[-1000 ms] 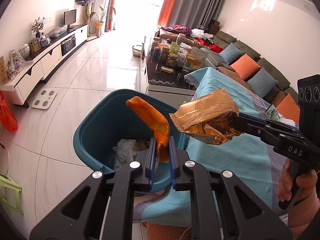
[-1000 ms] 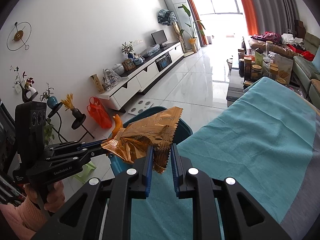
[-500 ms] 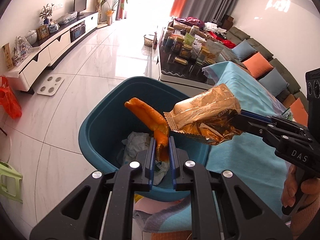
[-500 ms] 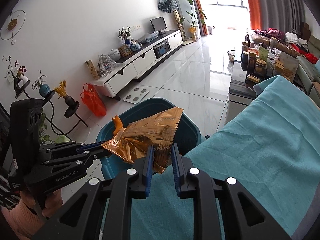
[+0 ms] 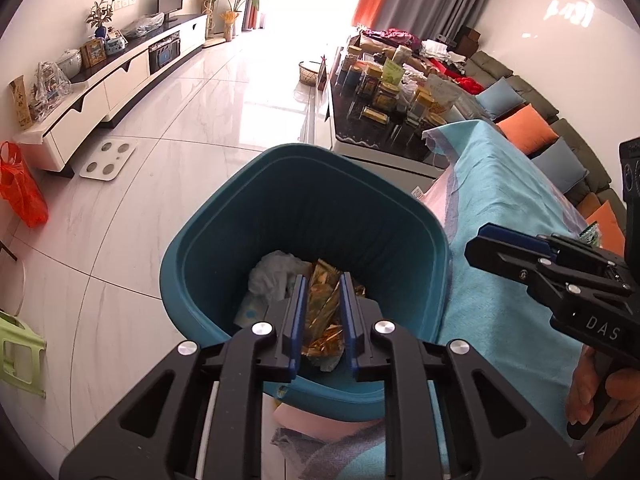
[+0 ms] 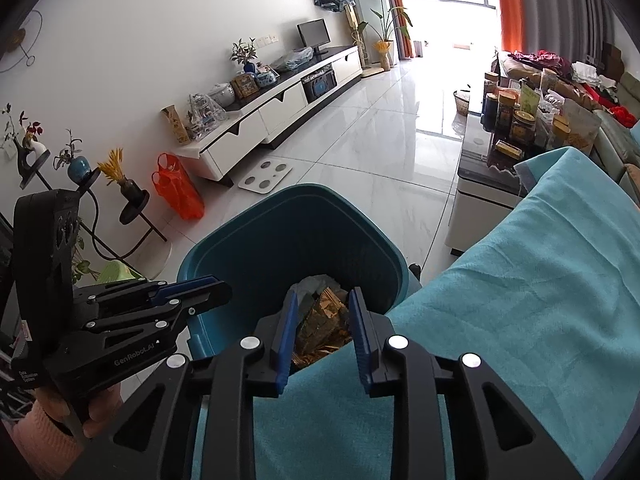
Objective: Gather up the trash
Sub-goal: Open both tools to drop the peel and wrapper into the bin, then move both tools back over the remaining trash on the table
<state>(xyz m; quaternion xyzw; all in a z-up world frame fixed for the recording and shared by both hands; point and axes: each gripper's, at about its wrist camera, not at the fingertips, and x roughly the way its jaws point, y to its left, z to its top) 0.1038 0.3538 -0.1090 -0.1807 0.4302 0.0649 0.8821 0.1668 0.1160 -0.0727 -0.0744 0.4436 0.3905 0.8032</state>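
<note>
The teal bin (image 5: 304, 152) stands on the floor against the table covered in teal cloth (image 5: 500, 200). Inside it lie a gold foil wrapper (image 5: 324, 308) and crumpled white paper (image 5: 272, 276). My left gripper (image 5: 324, 280) hangs over the bin's near rim, its jaws opening with nothing between them. My right gripper (image 6: 324, 294) hovers over the bin (image 6: 304, 190) from the table side. Its jaws are also opening and hold nothing, and the gold wrapper (image 6: 324, 312) shows far below through the gap. Each gripper also appears in the other view: right gripper (image 5: 486, 236), left gripper (image 6: 216, 286). The orange piece is out of sight.
A low coffee table crowded with jars (image 5: 384, 96) stands just beyond the bin. A white TV cabinet (image 5: 120, 76) lines the left wall, with an orange bag (image 5: 22, 196) and a floor scale (image 5: 108, 158) before it. A green stool (image 5: 20, 356) sits near left.
Both grippers came down closer over the bin and their jaws parted. The orange piece left the left gripper and the gold wrapper left the right one; the wrapper now lies in the bin.
</note>
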